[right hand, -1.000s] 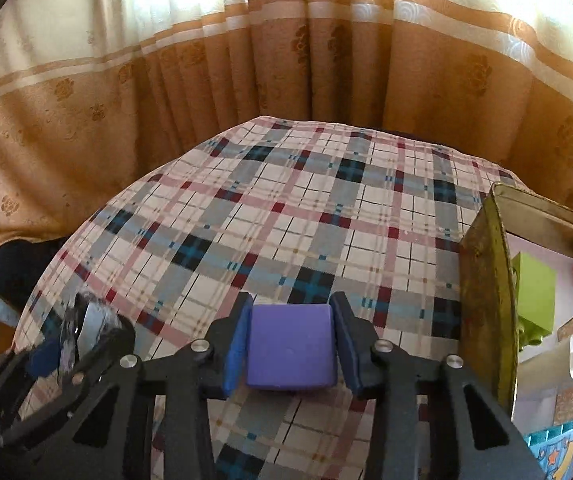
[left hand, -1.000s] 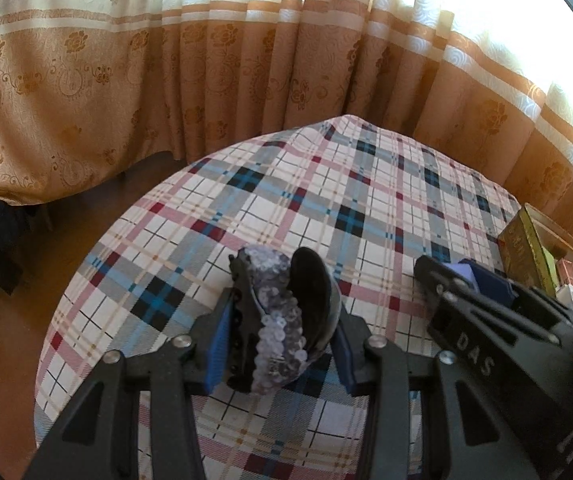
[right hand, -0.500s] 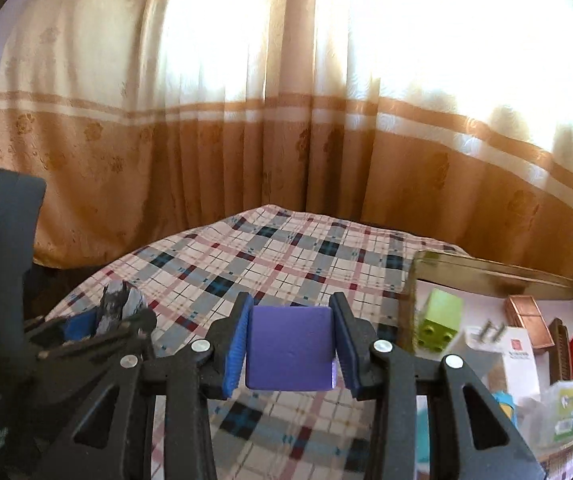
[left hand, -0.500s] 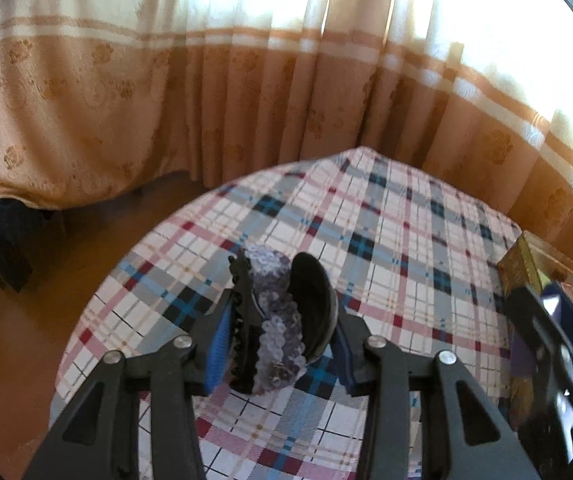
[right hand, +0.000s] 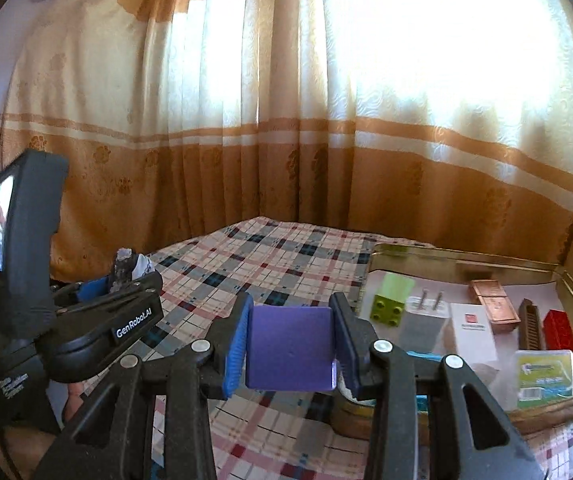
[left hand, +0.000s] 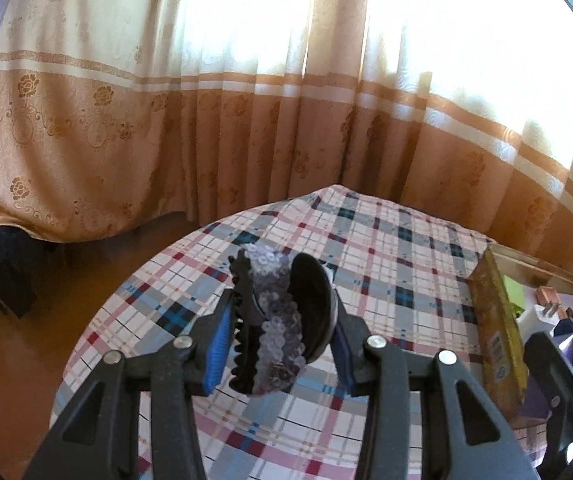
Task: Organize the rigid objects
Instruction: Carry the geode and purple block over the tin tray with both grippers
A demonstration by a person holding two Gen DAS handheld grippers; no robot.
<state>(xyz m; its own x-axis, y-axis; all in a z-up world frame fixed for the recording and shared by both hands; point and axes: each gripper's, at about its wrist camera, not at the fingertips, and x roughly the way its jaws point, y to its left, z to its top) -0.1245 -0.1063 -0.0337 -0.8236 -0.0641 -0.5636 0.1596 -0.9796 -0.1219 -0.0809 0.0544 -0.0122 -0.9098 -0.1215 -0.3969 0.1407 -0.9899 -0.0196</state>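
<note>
Left tongs [left hand: 280,330] clamped on a black plastic claw hair clip with lilac sequin trim [left hand: 276,320], held up over the plaid-cloth tabletop [left hand: 386,256], left of the gold metal tin [left hand: 494,320]. Clip looks light and stiff, teeth and hinge likely snap-prone, sequins slick; best pinched across the broad shell sides, as now. Right tongs [right hand: 289,346] squeezing a matte purple cube block [right hand: 288,346] on two flat opposite faces, near the tin's left wall [right hand: 462,258]. Block probably light, rigid, not fragile; flat faces give sure hold. Tin already holds a lime green toy brick [right hand: 390,300], white charger plug [right hand: 422,318], red brick [right hand: 560,328].
</note>
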